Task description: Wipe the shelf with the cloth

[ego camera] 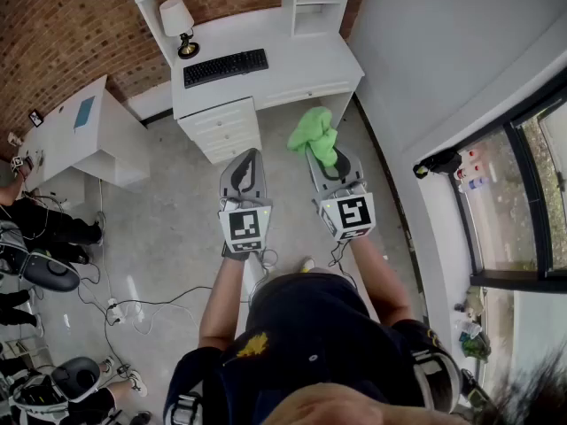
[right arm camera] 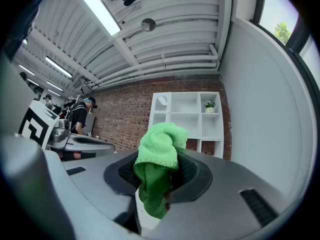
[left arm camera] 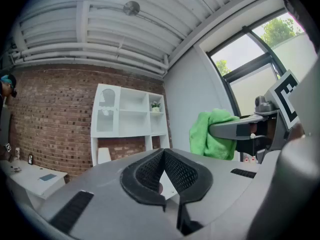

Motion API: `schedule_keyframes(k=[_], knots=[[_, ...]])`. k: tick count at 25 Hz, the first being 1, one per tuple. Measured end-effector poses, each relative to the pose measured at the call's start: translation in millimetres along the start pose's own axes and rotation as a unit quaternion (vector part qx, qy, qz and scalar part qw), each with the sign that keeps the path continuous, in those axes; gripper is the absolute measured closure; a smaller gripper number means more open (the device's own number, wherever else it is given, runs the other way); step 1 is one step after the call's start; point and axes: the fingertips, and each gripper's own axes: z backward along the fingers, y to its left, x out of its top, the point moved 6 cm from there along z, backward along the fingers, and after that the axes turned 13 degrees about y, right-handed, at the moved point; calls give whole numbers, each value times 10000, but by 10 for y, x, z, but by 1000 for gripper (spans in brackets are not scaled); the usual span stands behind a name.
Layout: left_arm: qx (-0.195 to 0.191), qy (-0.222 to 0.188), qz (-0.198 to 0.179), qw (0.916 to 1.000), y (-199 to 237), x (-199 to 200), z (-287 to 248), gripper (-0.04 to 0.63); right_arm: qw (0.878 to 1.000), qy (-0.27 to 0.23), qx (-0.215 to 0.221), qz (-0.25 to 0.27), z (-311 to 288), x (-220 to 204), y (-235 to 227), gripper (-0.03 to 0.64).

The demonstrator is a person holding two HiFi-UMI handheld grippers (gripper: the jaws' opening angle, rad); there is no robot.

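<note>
the right gripper point(right arm camera: 161, 170) pinches the green cloth point(right arm camera: 159, 144) tight between its jaws, the cloth bunched above them. the left gripper point(left arm camera: 164, 159) is closed, seemingly on nothing. both are held in the air, well apart from the white shelf point(right arm camera: 187, 115) against the brick wall point(right arm camera: 125, 116).

Readable text: none on any surface.
Marker cubes point(ego camera: 244, 228): black-and-white square patterns only, no letters or digits.
</note>
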Motion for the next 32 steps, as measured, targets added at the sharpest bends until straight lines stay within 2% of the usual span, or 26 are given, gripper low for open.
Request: schedule_keyframes(k=[7,12,16,19,22,24,28,32], knots=[[-17,-64,-118,9999,-664,279,-470,577,10000,-72,-14,-39,192,-152,-807,503],[-185,-23,-50,9998,-1162,426,-765,577,9991,-85,-94,-402,361,-337,-1383,503],[-254,-2,-169,9995,-1419,537,-957,577,9976,-167,-121,-658,423,-439,-1741,503],[-218,8,-202,9996,-1441,600,-1062,577,9972,-129,-46,-734,374,-475,-1874,503],[-66,54,-514,9986,-1436,622,-1240,577,9981,-78,15,-617,250,-487,-1975,503],[-67,43,-591,9982,-1423,613,-1389,577,9984,-43,19,-564,118,-501,-2046,503],[-129,-17,-482,9988,-1328,557,-1807,577,9991,65,13,-413,-218,-534,-2202,503],[-256,-68,-383,9989,-1202,588,-2563,577,9994,243,-133,-190,-728,-522,-2563,503]])
